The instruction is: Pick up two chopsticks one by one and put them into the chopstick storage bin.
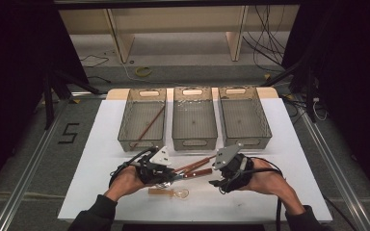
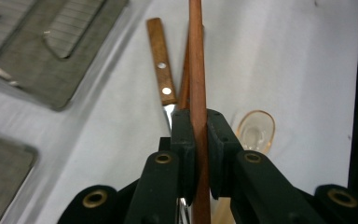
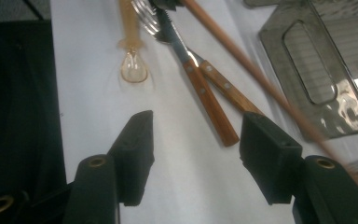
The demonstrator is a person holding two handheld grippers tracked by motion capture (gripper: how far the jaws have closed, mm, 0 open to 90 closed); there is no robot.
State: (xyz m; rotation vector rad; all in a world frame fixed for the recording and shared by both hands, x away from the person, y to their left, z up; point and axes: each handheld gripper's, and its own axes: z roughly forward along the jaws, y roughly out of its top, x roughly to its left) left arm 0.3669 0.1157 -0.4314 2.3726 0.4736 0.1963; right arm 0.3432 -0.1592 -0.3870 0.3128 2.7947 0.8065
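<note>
High view: left gripper [image 1: 166, 174] and right gripper [image 1: 220, 179] sit low over the white surface [image 1: 101, 144], in front of three bins [image 1: 194, 126]. A chopstick [image 1: 198, 162] runs from the left gripper up and right toward the right one. A second chopstick [image 1: 150, 123] lies in the left bin. A clear spoon [image 1: 171, 192] lies just below the left gripper.

Left gripper view: jaws clamped on the chopstick [image 2: 197, 84], which passes between them and extends straight ahead. A wood-handled knife [image 2: 161, 65] lies just left of it, the spoon [image 2: 256, 130] to the right.

Right gripper view: jaws apart, holding nothing. Knife [image 3: 200, 86] and fork [image 3: 223, 91] handles lie between and beyond them; the chopstick [image 3: 242, 58] crosses diagonally past the right jaw.
</note>
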